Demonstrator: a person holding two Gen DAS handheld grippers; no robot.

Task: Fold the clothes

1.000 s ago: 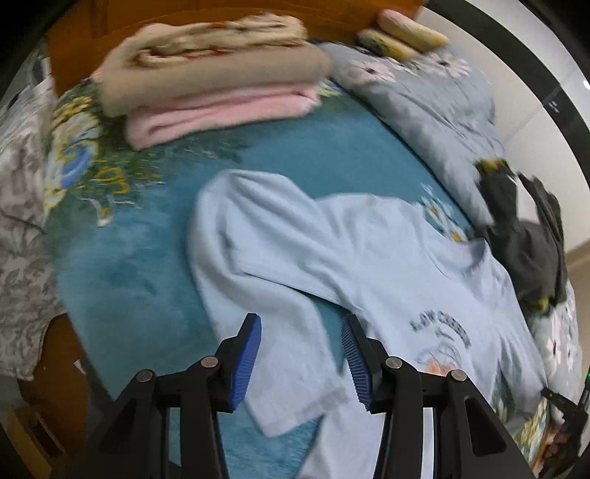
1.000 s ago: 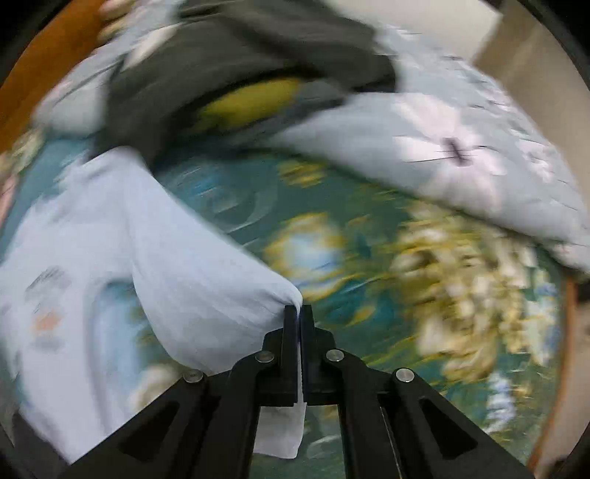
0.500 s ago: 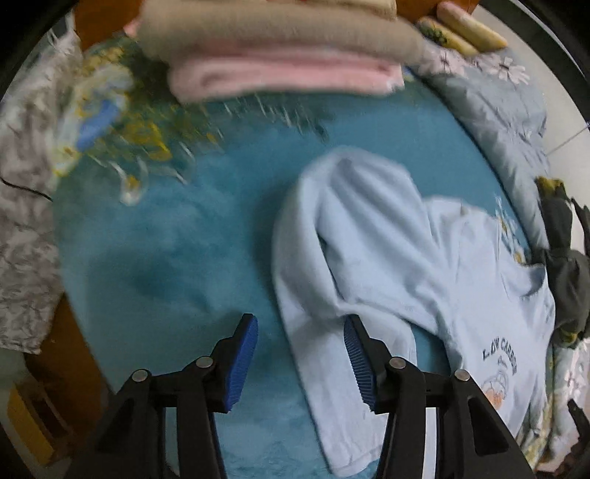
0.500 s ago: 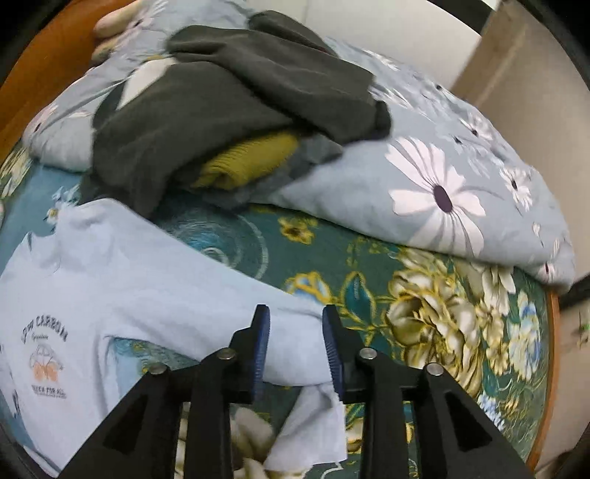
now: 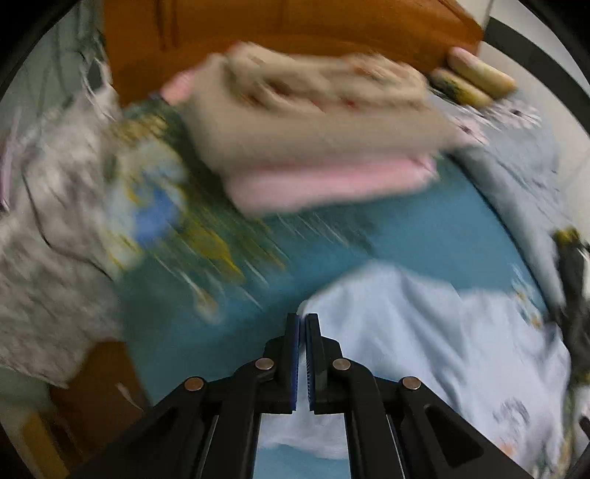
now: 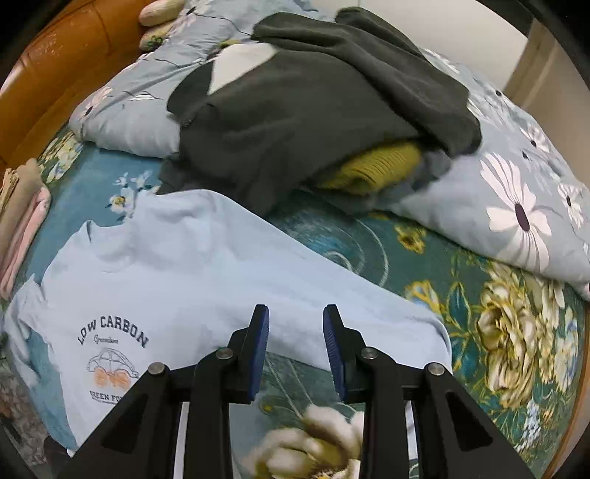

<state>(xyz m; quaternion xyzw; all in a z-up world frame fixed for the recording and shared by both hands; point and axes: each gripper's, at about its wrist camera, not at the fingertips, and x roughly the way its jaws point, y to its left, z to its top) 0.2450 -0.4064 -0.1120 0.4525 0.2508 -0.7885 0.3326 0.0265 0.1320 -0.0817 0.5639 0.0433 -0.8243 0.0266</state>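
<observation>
A light blue long-sleeved shirt (image 6: 191, 280) with "LOW CARBON" print lies on the teal flowered bed (image 6: 368, 254). Its right sleeve is folded across the body. My right gripper (image 6: 296, 346) is open and empty, just above that folded sleeve. In the blurred left wrist view, my left gripper (image 5: 302, 331) is shut on the edge of the shirt's other sleeve (image 5: 398, 309), which runs from the fingertips off to the right.
A stack of folded beige and pink blankets (image 5: 317, 147) sits at the bed's far end by the wooden headboard (image 5: 280, 33). A dark grey garment over a yellow one (image 6: 313, 110) lies on a flowered quilt (image 6: 516, 206) beside the shirt. A grey patterned cloth (image 5: 48, 235) hangs at left.
My left gripper has shut on the shirt's sleeve edge and is moving fast. My right gripper let go of the other sleeve, opened wider and stays above it.
</observation>
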